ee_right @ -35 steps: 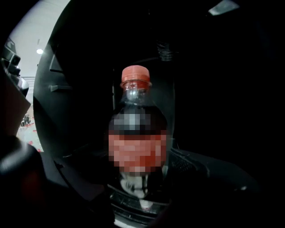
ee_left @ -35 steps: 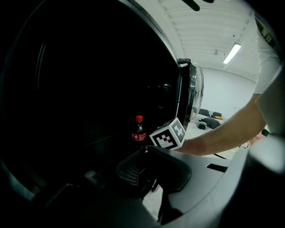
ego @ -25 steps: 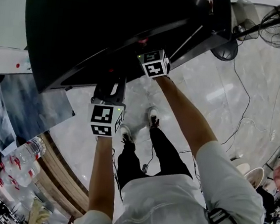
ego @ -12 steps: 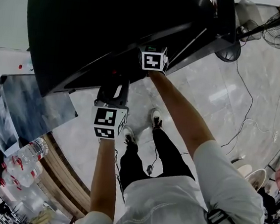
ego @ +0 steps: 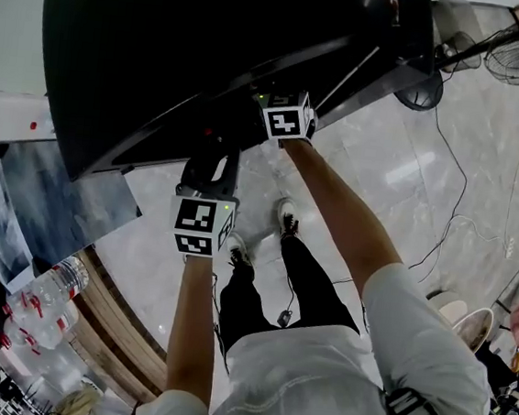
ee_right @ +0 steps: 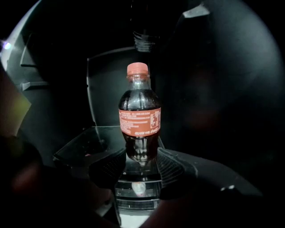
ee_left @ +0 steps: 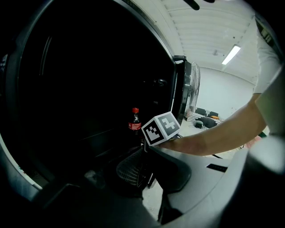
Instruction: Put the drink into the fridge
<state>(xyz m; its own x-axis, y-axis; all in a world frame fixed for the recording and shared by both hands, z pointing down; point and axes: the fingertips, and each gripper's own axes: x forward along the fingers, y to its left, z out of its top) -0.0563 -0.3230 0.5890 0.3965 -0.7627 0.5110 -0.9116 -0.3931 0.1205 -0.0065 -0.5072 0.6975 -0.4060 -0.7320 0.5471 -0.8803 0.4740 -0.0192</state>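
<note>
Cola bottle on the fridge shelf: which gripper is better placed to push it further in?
Right. The right gripper sits open right at the cola bottle's base on the glass shelf; the left gripper is well short of it.

Drink bottle (ee_right: 139, 116): red cap, dark brown contents, red label with white print.
Fridge (ego: 211, 50): black, inside and out.
Right gripper (ee_right: 141, 160), left gripper (ee_left: 144, 173): black jaws, cross-hatched pads.
Marker cubes (ego: 287, 120): white faces, black square patterns.
Floor (ego: 447, 176) beside fridge: pale grey, marbled.
Person: white shirt (ego: 315, 383), black trousers (ego: 260, 294), white shoes (ego: 286, 219).
</note>
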